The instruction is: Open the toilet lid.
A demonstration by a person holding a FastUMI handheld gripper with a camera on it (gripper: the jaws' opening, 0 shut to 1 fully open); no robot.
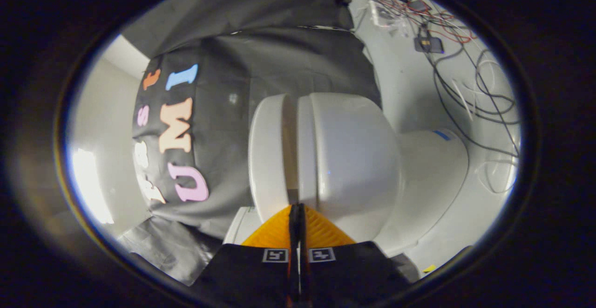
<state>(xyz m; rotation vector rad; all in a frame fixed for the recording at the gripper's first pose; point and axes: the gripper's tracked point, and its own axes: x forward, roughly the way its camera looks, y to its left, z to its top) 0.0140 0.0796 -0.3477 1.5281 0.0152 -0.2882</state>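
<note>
Holding the hand-held gripper (297,210) pressed together at the glossy white plastic toilet lid (349,154), we should wedge the tips beneath its rim.

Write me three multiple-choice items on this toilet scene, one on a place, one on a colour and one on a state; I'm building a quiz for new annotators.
1. Where does the tip of the gripper sit?
A. at the slit between the lid and the bowl
B. on the floor cables
C. against the cloth wall

2. What colour is the tape mark on the toilet's base?
A. red
B. blue
C. green

3. How do the gripper's fingers stand?
A. spread wide
B. pressed together
C. clamped around a cable

Answers:
1 A, the tip lies right at the narrow gap beside the lid.
2 B, the small strip on the white base is blue.
3 B, the fingers meet with nothing visible between them.
</note>
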